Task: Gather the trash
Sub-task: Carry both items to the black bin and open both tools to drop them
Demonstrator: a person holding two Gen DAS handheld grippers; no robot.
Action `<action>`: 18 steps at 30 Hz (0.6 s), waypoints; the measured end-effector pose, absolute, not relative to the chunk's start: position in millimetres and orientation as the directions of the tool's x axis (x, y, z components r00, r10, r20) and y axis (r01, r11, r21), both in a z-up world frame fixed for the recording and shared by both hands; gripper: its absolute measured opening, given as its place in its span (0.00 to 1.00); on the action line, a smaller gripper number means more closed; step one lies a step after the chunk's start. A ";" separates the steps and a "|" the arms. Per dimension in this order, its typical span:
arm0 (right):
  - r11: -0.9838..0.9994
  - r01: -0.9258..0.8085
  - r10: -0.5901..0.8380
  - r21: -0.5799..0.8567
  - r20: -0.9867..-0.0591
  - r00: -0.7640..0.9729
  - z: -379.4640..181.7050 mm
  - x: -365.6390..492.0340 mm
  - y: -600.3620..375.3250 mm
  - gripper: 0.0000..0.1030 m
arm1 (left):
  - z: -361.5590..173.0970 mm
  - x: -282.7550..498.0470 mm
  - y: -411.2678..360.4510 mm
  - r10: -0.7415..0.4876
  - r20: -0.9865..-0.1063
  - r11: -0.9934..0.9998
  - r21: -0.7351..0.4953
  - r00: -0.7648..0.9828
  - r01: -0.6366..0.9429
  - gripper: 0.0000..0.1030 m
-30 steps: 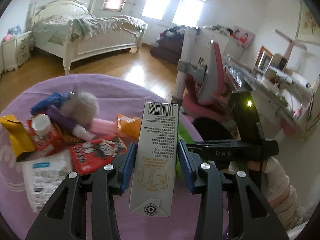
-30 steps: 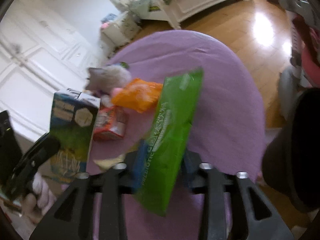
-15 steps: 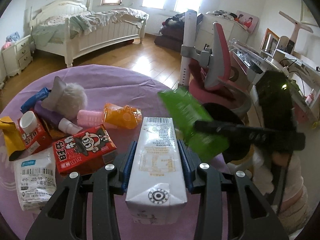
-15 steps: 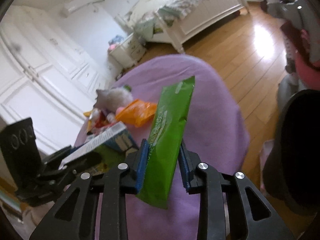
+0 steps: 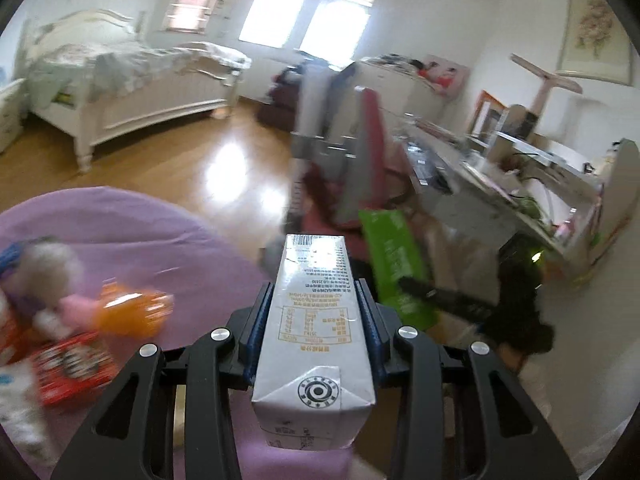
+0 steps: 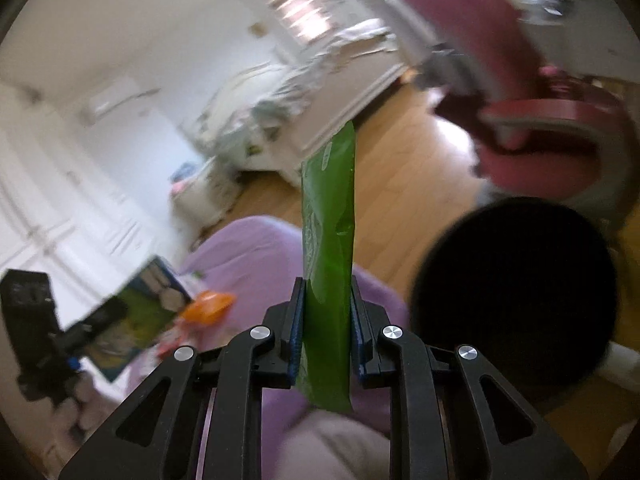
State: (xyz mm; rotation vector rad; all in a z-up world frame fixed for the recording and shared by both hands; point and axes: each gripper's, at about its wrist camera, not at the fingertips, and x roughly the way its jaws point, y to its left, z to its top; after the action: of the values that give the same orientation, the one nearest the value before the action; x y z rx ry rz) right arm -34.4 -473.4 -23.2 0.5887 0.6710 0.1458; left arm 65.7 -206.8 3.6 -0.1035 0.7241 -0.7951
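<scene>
Left gripper: jaws clamp milk carton; stiff, light, held mid-body.
Right gripper: jaws pinch green wrapper; limp, slippery, held low.

I see a bedroom with white walls and a glossy wood floor catching glare. White bed at back left, rumpled bedding. Two bright windows behind it, a blind-covered one further left. Pink chair mid-room. Cluttered white desk along the right wall, framed picture above. In the right view, white wardrobe doors at left, all blurred.
</scene>
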 end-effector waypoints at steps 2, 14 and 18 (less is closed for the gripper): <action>0.820 0.120 0.276 0.560 -0.570 0.774 -35.5 -38.1 -492.5 0.19 | -0.9 70.2 -231.1 -0.709 -0.551 0.679 -0.362 0.440 0.639 0.39; 0.765 0.352 0.148 0.540 -0.678 0.720 -94.6 -49.7 -554.5 0.23 | -62.4 109.9 -378.9 -0.710 -0.655 0.589 -0.351 0.259 0.728 0.63; 0.744 0.377 0.119 0.551 -0.665 0.737 -94.1 -61.6 -564.3 0.53 | -65.6 114.5 -384.1 -0.680 -0.671 0.625 -0.322 0.294 0.711 0.89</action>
State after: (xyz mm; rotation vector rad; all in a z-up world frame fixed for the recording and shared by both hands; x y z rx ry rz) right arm -61.7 -564.3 -94.1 0.7332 0.7440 -0.1567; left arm 114.5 -384.1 -65.6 0.0397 0.8723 -0.9260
